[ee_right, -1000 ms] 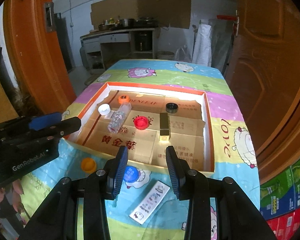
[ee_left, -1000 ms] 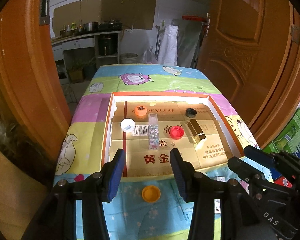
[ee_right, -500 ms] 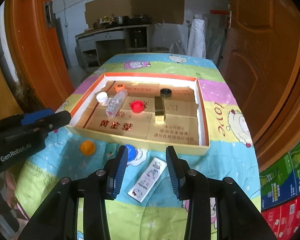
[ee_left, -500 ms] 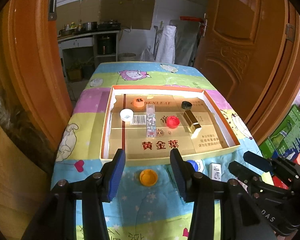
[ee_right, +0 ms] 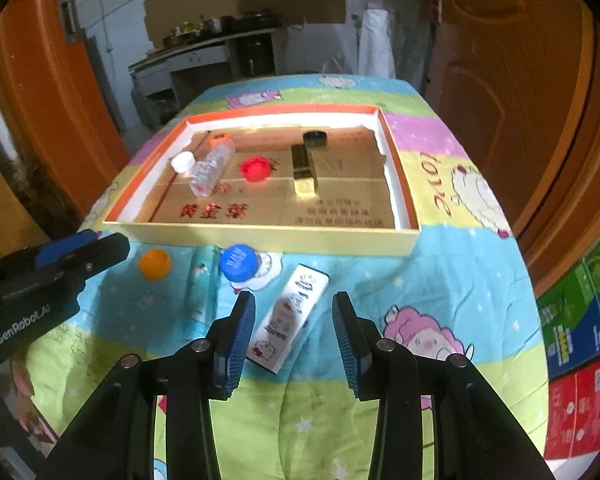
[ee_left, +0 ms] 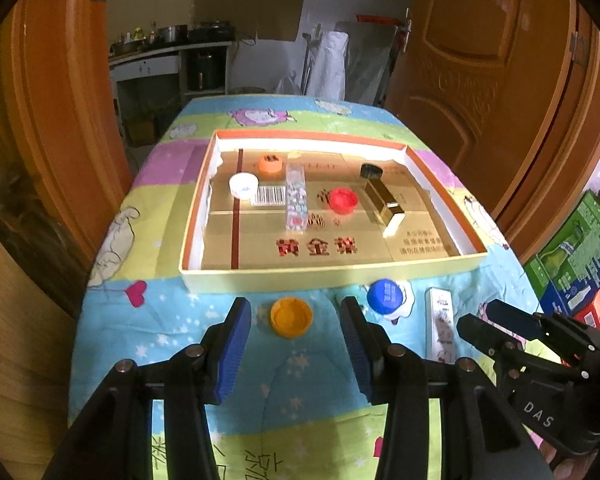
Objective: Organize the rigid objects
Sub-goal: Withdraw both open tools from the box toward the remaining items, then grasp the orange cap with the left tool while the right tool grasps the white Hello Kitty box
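- Under both grippers lies a table with a cartoon-print cloth [ee_left: 148, 308] in blue, green, yellow and purple bands; the cloth is wrinkled near the grippers.
- Ahead of both grippers, a shallow cardboard tray [ee_left: 332, 278] with an orange rim rests on the cloth; its near wall faces them.
- Inside the tray lie a clear bottle [ee_left: 295, 196], a white cap [ee_left: 243, 185], an orange lid [ee_left: 271, 163], a red cap [ee_left: 343, 201], a gold box [ee_left: 384, 202] and a black cap [ee_left: 371, 170], apart from one another.
- Left gripper [ee_left: 296, 344] hangs with jaws spread and nothing held; an orange cap [ee_left: 291, 317] sits on the cloth just ahead, between its fingertips.
- Right gripper [ee_right: 294, 330] is likewise spread and holds nothing; a white carton [ee_right: 290, 322] lies tilted between its fingertips, untouched as far as can be told.
- Ahead-left of the right gripper sits a blue cap [ee_right: 239, 262], near the tray's front wall.
- Orange wooden doors [ee_left: 492, 80] flank the table on both sides; beyond the far edge stands a kitchen counter [ee_left: 168, 56] with pots.
- Coloured cartons [ee_right: 580, 320] stand off the table's right edge.
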Available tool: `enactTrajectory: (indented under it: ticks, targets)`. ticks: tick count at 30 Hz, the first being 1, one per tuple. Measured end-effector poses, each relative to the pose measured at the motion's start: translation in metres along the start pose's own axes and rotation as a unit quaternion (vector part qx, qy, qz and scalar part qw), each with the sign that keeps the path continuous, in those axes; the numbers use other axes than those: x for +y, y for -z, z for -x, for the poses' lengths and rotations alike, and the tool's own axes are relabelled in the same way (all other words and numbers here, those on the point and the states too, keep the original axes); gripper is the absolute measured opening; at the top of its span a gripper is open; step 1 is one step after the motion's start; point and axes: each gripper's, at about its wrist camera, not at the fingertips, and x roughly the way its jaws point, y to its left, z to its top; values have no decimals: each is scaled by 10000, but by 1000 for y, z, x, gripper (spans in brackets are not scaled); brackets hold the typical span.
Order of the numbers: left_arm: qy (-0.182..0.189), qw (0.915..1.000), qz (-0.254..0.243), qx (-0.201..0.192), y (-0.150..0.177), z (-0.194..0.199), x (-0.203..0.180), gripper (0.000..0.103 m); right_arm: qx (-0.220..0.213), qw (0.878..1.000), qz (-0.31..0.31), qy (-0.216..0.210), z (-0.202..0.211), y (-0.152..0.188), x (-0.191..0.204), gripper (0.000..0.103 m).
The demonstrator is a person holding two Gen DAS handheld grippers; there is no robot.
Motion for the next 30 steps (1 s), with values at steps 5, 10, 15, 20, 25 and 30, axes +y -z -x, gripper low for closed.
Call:
enactTrajectory:
  ticks: [5, 10, 15, 20, 25, 30]
  targets:
    - [17, 9999, -29, 104, 7, -11, -1, 46, 40, 9999, -86, 55, -6, 5, -3, 49]
    - [-27, 9998, -47, 207, 11, -26, -2, 46, 71, 9997, -193, 95, -12, 9, -5, 49]
    - [-65, 9995, 2, 296, 13, -39, 2, 46, 69, 9992, -341, 185, -18, 11, -5, 49]
    - [-114, 9994, -16, 313, 13, -47, 1, 46, 70, 9987, -430, 281, -24, 13, -4, 49]
    - [-167, 9995, -56, 255, 10, -51, 0, 46, 42, 9984, -481, 285, -28, 12, -4, 49]
    - [-219, 9995, -91, 191, 8, -55, -1, 46, 25, 9984, -487, 272, -31, 10, -1, 49]
